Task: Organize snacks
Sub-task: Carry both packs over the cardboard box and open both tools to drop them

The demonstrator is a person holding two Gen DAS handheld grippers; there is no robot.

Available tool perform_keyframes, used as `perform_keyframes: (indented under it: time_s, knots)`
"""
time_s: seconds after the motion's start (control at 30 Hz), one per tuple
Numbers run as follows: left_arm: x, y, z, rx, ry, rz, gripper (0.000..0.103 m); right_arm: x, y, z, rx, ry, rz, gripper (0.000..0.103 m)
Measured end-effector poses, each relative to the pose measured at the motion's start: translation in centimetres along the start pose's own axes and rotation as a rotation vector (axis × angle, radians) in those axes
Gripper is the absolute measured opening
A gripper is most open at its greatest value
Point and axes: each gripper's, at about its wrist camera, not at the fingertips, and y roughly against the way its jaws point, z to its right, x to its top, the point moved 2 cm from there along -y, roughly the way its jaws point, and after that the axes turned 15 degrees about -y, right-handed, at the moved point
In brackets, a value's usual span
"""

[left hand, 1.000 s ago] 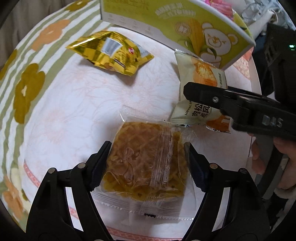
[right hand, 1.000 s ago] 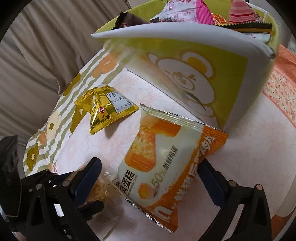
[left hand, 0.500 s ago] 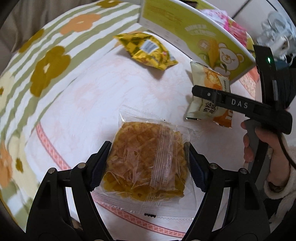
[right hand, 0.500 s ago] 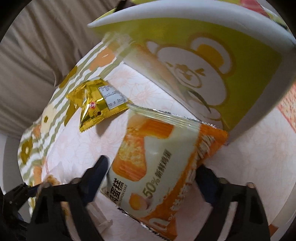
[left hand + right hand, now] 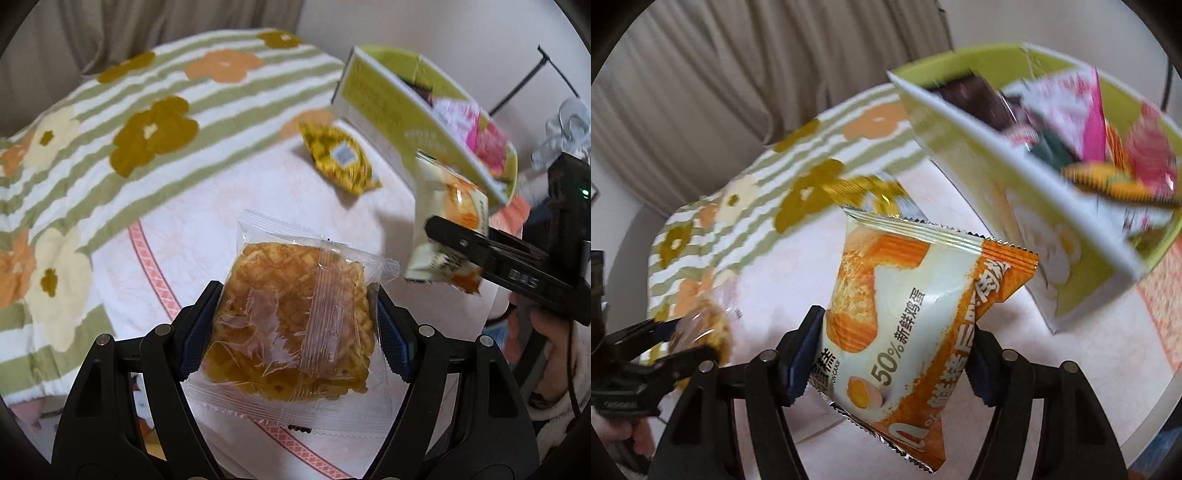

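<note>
Left gripper [image 5: 295, 325]: jaws clamped on clear-wrapped pastry [image 5: 291, 325], blue pads pressed to both side edges, pack lifted clear of the cloth below. Right gripper [image 5: 894, 350]: jaws closing, pads against both sides of cake packet [image 5: 912, 314], packet raised off the surface.

Beyond the left jaws: gold snack bag [image 5: 338, 158] lying flat on the pink floral cloth [image 5: 207, 229], well apart from the pastry. Further out and to the right, green snack box [image 5: 391, 122], already holding pink and dark wrappers. Right gripper and its packet between the left jaws and that box, just right of the pastry. Green-striped flower blanket [image 5: 110, 147] out to the left; beige curtain [image 5: 701, 85] behind.

Beyond the right jaws: box wall with bear print just beyond and right of the packet's upper end; gold bag partly hidden behind the packet's top seal. Left gripper with pastry at far left, blurred.

Pastry: golden lattice crust, roughly square, transparent wrap with serrated seals, long axis running away from the jaws. Cake packet: cream and orange, cake picture, "50%" print, long axis away from the jaws, tilted, upper seal leaning toward the box.
</note>
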Motion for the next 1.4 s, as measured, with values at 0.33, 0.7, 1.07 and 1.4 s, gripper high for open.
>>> perform_keyframes:
  time_s: [0.33, 0.7, 1.07, 1.4]
  knots:
    - [7.7, 5.2, 3.4, 0.084, 0.015, 0.141, 0.075, 7.7, 7.9, 0.8, 0.126, 0.080, 0.036, 0.065]
    - [19.1, 1.5, 11.5, 0.097, 0.117, 0.228, 0.075, 20.0, 11.0, 6.8, 0.186, 0.225, 0.031, 0.065]
    - [25.3, -6.0, 16.9, 0.159, 0.246, 0.166, 0.075, 27.8, 8.2, 11.9, 0.197, 0.273, -0.056, 0.065]
    - [24.5, -8.9, 17.6, 0.107, 0.331, 0.091, 0.090, 29.9, 6.2, 13.8, 0.212, 0.214, -0.097, 0.065]
